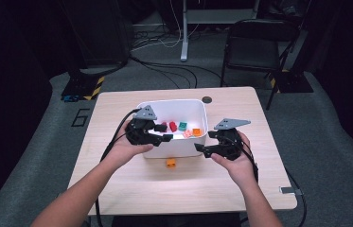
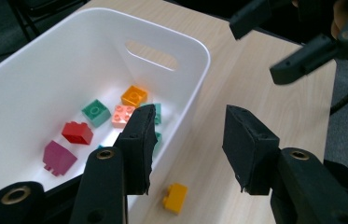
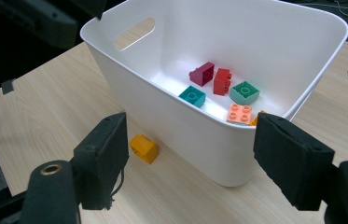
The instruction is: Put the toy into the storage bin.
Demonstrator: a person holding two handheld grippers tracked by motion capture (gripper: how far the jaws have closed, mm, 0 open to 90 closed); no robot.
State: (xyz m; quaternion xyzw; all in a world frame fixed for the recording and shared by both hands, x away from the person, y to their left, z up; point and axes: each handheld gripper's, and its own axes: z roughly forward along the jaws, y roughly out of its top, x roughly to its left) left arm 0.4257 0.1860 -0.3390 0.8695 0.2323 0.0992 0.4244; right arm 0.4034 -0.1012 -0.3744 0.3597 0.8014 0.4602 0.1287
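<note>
A white bin (image 1: 198, 106) stands mid-table and holds several small bricks, among them a red brick (image 2: 77, 132), a green brick (image 2: 96, 112), a pink brick (image 3: 239, 113) and a magenta brick (image 3: 202, 73). On the table in front of the bin lies a yellow brick (image 1: 171, 162) (image 2: 175, 197) (image 3: 143, 148). My left gripper (image 1: 163, 133) (image 2: 190, 135) hangs open and empty over the bin's near wall. My right gripper (image 1: 204, 141) (image 3: 195, 149) is open and empty beside the bin's right front corner, pointing at it.
A round hole (image 1: 207, 100) sits in the tabletop behind the bin. Bare wood lies in front of the yellow brick and on both sides of the bin. A black chair (image 1: 254, 45) and floor cables are beyond the table.
</note>
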